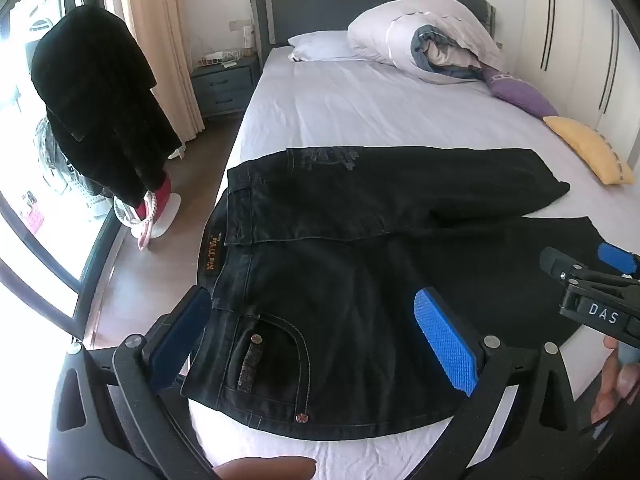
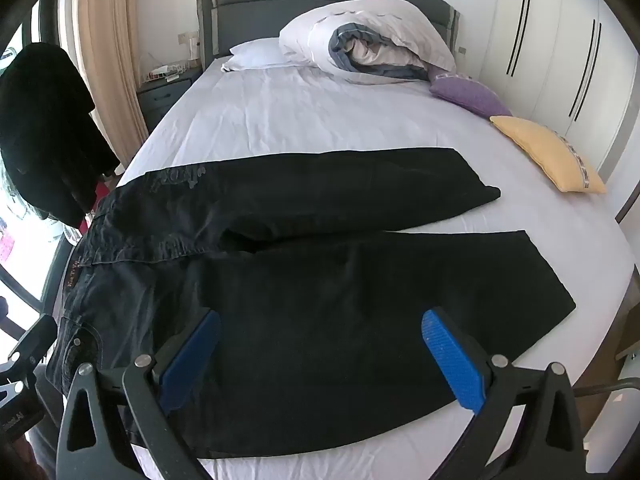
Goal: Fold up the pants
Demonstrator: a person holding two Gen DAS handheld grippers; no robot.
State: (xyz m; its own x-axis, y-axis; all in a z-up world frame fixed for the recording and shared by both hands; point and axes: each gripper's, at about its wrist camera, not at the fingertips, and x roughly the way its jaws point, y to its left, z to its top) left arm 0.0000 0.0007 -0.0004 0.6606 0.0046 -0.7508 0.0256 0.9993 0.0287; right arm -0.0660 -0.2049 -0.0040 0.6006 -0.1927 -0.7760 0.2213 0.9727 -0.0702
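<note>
Black jeans (image 1: 340, 248) lie spread flat across the near end of the bed (image 1: 360, 112), waistband to the left and both legs running right in a narrow V. My left gripper (image 1: 312, 328) hovers open above the front pocket by the waistband, nothing between its blue pads (image 1: 444, 340). In the right wrist view the jeans (image 2: 320, 280) fill the foreground, and my right gripper (image 2: 320, 356) is open over the near leg's thigh, pads (image 2: 452, 364) wide apart and holding nothing. The right gripper's tip (image 1: 588, 280) shows at the left view's right edge.
A rolled duvet (image 1: 424, 36) and white pillow (image 1: 320, 46) lie at the headboard. Purple (image 2: 468, 94) and yellow (image 2: 548, 152) cushions sit on the bed's right side. Dark clothing (image 1: 100, 108) hangs on a stand left of the bed, beside a nightstand (image 1: 224, 84).
</note>
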